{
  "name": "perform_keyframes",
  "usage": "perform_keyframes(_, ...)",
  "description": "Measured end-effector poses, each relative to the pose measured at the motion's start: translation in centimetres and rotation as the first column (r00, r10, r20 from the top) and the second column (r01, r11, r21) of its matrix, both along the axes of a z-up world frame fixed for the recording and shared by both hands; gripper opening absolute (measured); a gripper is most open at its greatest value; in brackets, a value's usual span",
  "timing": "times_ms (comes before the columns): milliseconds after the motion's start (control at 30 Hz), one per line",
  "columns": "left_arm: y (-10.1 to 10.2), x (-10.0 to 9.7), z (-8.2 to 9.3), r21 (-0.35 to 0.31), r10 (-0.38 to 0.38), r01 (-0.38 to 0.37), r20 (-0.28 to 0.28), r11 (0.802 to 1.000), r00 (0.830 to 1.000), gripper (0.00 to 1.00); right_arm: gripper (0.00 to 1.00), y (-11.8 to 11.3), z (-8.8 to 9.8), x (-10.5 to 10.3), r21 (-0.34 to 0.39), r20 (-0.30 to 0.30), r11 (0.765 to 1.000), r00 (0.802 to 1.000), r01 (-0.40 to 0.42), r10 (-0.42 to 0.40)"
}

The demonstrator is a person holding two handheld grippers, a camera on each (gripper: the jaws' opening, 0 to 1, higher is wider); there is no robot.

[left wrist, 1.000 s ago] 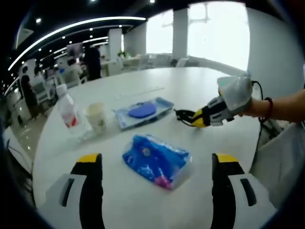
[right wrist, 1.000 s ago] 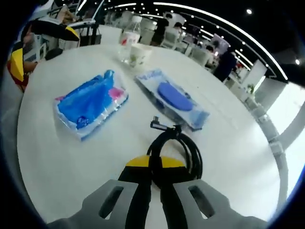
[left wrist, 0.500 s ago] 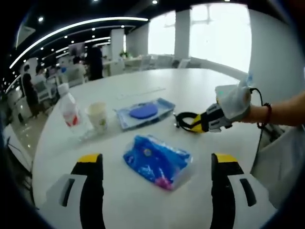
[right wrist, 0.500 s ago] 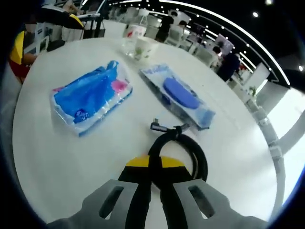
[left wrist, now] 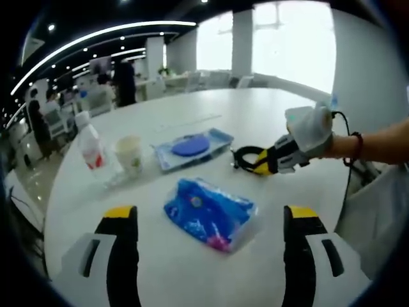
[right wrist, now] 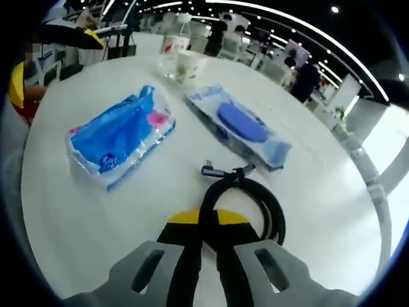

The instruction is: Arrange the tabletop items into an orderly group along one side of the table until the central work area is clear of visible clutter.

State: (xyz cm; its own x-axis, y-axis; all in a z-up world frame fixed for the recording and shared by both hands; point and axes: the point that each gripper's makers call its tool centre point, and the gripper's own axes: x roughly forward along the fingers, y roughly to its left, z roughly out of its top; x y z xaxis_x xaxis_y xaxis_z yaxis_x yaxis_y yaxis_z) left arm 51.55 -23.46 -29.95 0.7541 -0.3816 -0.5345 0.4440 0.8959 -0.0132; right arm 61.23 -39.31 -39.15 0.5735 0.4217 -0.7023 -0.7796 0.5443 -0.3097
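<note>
The right gripper [right wrist: 206,224], jaws pinched on the coiled black cable [right wrist: 243,198], has lifted it slightly toward the flat blue-lidded packet [right wrist: 246,128] — grouping begins — left gripper [left wrist: 208,217] spread wide.

Black coiled cable [right wrist: 241,199] beside flat blue-disc packet [right wrist: 239,126]; blue pouch [right wrist: 118,142] apart.

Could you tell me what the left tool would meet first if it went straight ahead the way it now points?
Probably the blue packet lying on the table between and just beyond the open left tool's jaws. Beyond it lies the blue tray. Depth is hard to judge, and the tool might pass above the packet.
</note>
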Motion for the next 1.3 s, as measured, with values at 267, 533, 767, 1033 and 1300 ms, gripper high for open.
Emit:
perform_keyframes(267, -0.1, 0.0, 0.0, 0.000, -0.004, 0.004, 0.001, 1.000, 1.000, 0.93, 0.38, -0.7, 0.8, 0.6, 0.124, -0.024, 0.980, 0.988, 0.152, -0.150)
perform_keyframes(533, -0.3, 0.0, 0.1, -0.001, -0.006, 0.006, 0.006, 1.000, 1.000, 0.93, 0.59, -0.5, 3.6, 0.9, 0.278, -0.053, 0.929, 0.970, 0.243, -0.237)
perform_keyframes(767, -0.3, 0.1, 0.4, -0.005, -0.005, 0.006, 0.018, 1.000, 1.000, 0.98, 0.78, 0.1, 3.9, -0.1, 0.327, -0.118, 0.901, 0.958, 0.285, -0.260)
perform_keyframes(1033, 0.2, 0.5, 1.3, -0.025, 0.006, -0.005, 0.023, 1.000, 1.000, 0.99, 0.94, 0.5, 5.0, -0.9, 0.379, -0.134, 0.867, 0.946, 0.324, -0.295)
perform_keyframes(1300, 1.1, 1.0, 1.5, 0.011, -0.018, 0.018, 0.021, 1.000, 1.000, 0.99, 0.99, 1.0, 5.5, -2.0, 0.423, -0.181, 0.827, 0.929, 0.371, -0.324)
